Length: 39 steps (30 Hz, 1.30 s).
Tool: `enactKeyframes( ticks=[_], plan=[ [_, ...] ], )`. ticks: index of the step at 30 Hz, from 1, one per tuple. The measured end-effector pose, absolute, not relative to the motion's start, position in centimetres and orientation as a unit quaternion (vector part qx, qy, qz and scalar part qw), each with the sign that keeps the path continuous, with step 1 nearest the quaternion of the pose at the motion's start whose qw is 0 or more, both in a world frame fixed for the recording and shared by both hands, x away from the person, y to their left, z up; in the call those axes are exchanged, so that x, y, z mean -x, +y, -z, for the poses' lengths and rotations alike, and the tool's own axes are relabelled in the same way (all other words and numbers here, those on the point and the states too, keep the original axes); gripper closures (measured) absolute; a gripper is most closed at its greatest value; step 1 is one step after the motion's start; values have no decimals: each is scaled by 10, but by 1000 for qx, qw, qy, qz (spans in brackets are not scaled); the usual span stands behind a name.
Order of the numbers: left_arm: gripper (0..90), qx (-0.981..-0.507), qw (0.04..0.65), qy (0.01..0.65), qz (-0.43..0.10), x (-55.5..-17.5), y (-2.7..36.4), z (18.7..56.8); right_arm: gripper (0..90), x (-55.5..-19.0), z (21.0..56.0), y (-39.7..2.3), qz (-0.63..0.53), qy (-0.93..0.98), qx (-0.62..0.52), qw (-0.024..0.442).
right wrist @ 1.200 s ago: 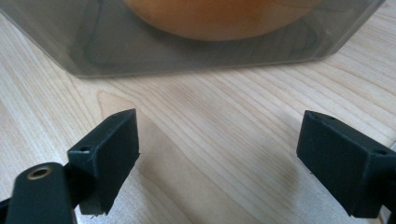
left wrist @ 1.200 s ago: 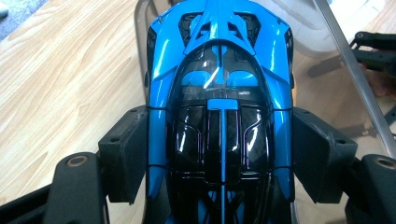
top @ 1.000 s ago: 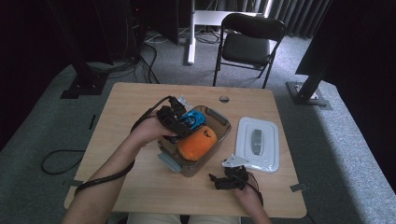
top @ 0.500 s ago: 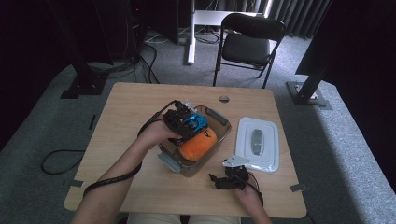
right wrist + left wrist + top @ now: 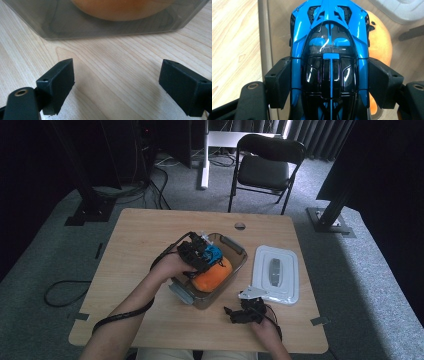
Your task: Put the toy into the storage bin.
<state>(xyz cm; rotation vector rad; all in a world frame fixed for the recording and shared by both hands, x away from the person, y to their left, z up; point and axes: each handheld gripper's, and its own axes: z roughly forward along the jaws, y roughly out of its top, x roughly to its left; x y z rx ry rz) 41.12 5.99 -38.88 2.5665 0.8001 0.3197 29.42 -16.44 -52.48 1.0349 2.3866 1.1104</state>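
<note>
A blue and black toy car fills the left gripper view, clamped between the two black pads of my left gripper. In the high view that left gripper holds the toy car over a clear plastic box, next to an orange soft ball inside it. My right gripper rests low on the table just in front of the box, jaws wide apart and empty. Its own view shows the right gripper facing the box wall with the orange ball behind it.
The white box lid lies flat to the right of the box. A wooden table carries everything; it has a small round hole near the far edge. A black chair stands beyond it.
My left gripper has carried the toy car a little to the right, further over the box and closer to the orange ball. The right gripper has stayed in place.
</note>
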Motion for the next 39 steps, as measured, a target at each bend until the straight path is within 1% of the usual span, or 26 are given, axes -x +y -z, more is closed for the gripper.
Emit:
enactKeyframes(
  ticks=[2,5,9,10,12,14,20,22,26,27,28,33,35,39],
  plan=[
    [280,-932,207,276,-113,-409,59,390,128,-294,525,-164,-388,834,-361,156],
    [255,-928,221,275,-117,-407,59,388,128,-294,525,-164,-388,833,-361,154],
    [156,-926,230,276,-114,-405,61,382,128,-294,525,-164,-387,834,-362,154],
    [107,-926,231,277,-110,-405,62,381,128,-294,525,-164,-387,834,-362,154],
    [89,-925,236,277,-108,-403,65,380,128,-294,525,-164,-387,834,-362,154],
    [11,-923,248,279,-94,-402,69,378,128,-294,525,-164,-387,834,-362,153],
    [11,-917,272,270,-106,-392,81,366,128,-295,525,-164,-389,833,-363,154],
    [11,-919,274,266,-102,-391,83,363,128,-295,525,-164,-389,832,-364,153],
    [12,-910,295,270,-111,-386,99,354,128,-295,525,-164,-388,832,-365,154],
    [13,-909,295,269,-123,-385,103,354,128,-295,525,-164,-388,832,-365,154],
    [13,-906,297,271,-135,-385,107,353,128,-295,525,-164,-388,832,-366,154],
    [13,-891,320,277,-160,-386,125,357,128,-294,525,-164,-390,831,-364,157],
    [40,-888,326,281,-160,-388,131,360,128,-295,525,-164,-390,831,-365,157],
    [41,-883,323,298,-164,-393,144,368,128,-295,525,-164,-388,832,-365,157]
  ],
)
